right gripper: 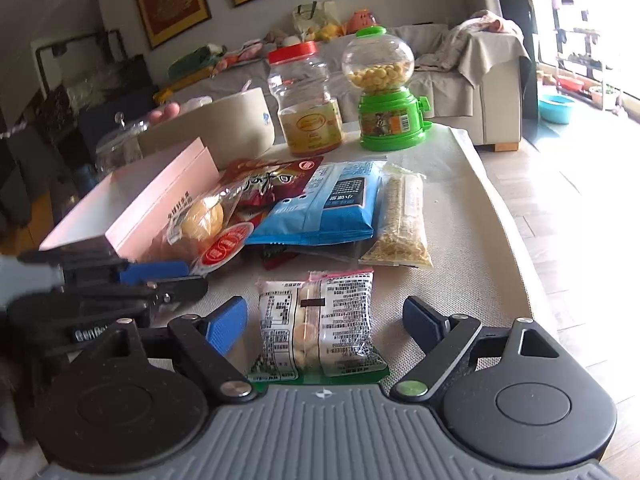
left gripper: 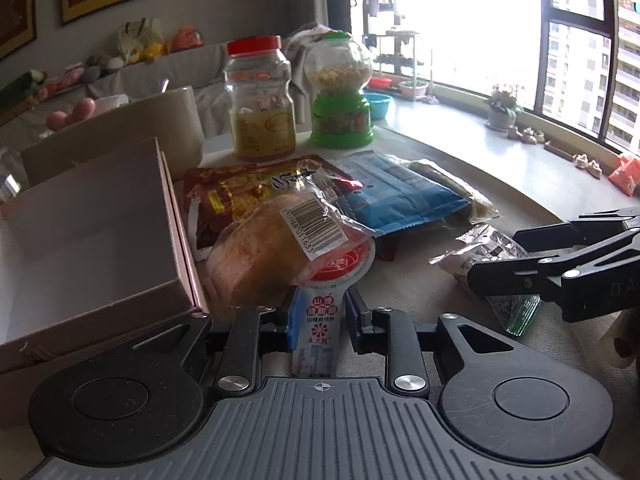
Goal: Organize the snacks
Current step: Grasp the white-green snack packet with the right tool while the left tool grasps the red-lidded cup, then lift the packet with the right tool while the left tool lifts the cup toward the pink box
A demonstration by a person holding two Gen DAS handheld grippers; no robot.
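Note:
A clear-wrapped bread packet (left gripper: pixel 276 248) with a red and white label leans against the side of the open pink box (left gripper: pixel 176 216). Its flat tail lies between the narrowly parted fingers of my left gripper (left gripper: pixel 320 304), with a thin gap at the right pad. In the right wrist view the same packet (right gripper: pixel 208 220) sits by the box (right gripper: pixel 152 204), just past the left gripper (right gripper: pixel 194 278). My right gripper (right gripper: pixel 326 326) stands wide open astride a clear biscuit packet (right gripper: pixel 316 320) with black print, flat on the table and untouched. That packet (left gripper: pixel 480 248) and the right gripper (left gripper: pixel 494 256) also show at the left view's right.
Behind lie a red pouch (left gripper: pixel 240 192), a blue pouch (right gripper: pixel 332 204) and a clear bag of grains (right gripper: pixel 404 220). A red-lidded jar (right gripper: pixel 308 100), a green candy dispenser (right gripper: pixel 384 92) and a white tub (right gripper: pixel 224 124) stand at the back. The table edge (right gripper: pixel 516 240) curves close on the right.

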